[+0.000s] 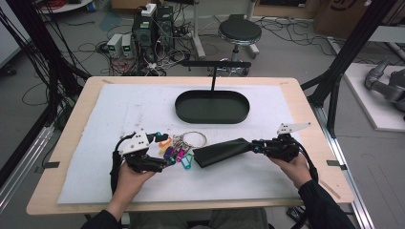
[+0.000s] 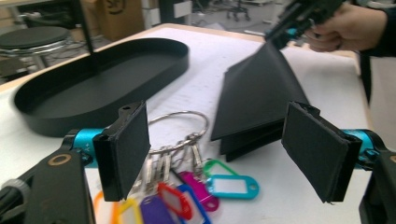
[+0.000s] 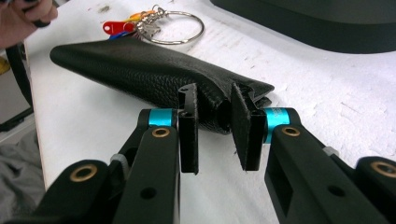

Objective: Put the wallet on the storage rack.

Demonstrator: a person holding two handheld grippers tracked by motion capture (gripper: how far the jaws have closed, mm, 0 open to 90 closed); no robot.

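Black leather pouch (image 3: 154,74) end pinched between right hand-held gripper (image 3: 215,114) pads.

high view: above the near edge of the table (image 1: 305,102), facing forward and down, far | left gripper view: low, close, toward the far edge | right gripper view: low, close | shared: key ring (image 1: 193,139) (image 2: 180,126) (image 3: 175,28), black pouch (image 1: 222,151) (image 2: 259,93) (image 3: 140,70)
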